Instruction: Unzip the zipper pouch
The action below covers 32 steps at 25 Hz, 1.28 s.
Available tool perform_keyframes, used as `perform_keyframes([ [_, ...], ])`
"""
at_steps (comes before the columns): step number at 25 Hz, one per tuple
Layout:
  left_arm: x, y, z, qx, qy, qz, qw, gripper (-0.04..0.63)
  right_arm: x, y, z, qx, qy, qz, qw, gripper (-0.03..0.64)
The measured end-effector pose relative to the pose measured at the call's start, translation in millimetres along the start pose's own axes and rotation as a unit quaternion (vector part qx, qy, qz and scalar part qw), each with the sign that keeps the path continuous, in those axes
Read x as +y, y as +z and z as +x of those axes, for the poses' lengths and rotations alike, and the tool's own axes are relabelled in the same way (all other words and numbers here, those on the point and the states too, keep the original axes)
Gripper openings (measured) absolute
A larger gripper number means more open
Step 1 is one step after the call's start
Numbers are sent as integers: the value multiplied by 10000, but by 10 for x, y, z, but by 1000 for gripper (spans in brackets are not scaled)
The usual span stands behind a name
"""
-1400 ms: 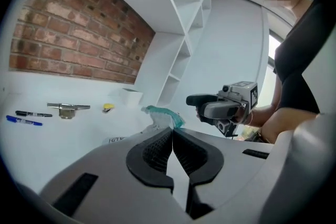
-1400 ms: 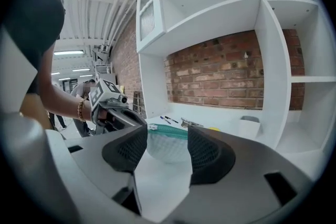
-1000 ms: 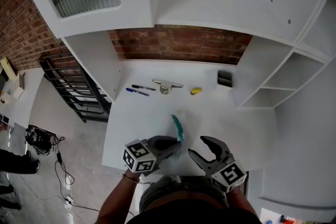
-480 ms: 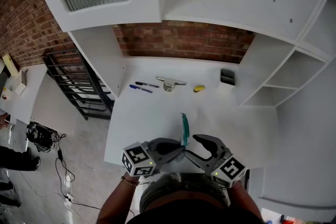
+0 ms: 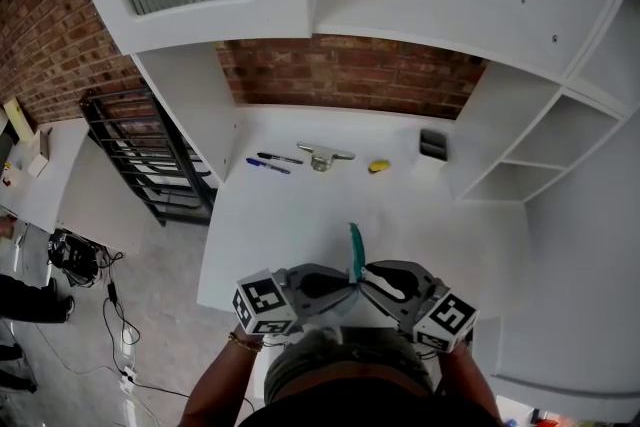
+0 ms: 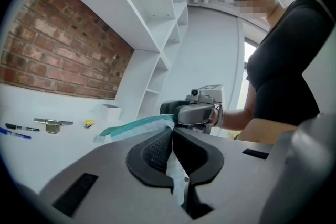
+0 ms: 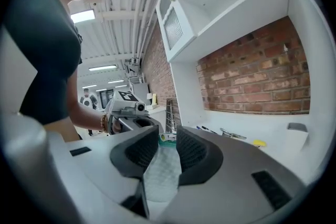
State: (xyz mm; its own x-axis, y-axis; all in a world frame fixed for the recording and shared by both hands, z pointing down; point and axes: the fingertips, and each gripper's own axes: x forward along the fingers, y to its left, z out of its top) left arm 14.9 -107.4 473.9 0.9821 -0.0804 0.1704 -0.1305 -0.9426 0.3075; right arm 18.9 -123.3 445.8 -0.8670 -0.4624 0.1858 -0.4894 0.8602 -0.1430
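Now your left tongs (image 6: 171, 140) are clamped tight on the pouch (image 6: 137, 124). Its teal zipper edge sticks out just ahead of the tips, over the worktop (image 5: 290, 215). Your right tongs (image 7: 167, 140) are narrow and closing, with the pouch's white mesh lying between the pads and a gap still showing beside it. A second ago the right tongs stood wide and well apart from the left; now the two meet tip to tip at the pouch.
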Motion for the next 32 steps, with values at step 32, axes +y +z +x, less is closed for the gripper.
perform_keyframes([
  [32, -148, 56, 80, 82, -523, 272, 9982, 8, 23, 72, -241, -356, -94, -17, 9993, 35],
])
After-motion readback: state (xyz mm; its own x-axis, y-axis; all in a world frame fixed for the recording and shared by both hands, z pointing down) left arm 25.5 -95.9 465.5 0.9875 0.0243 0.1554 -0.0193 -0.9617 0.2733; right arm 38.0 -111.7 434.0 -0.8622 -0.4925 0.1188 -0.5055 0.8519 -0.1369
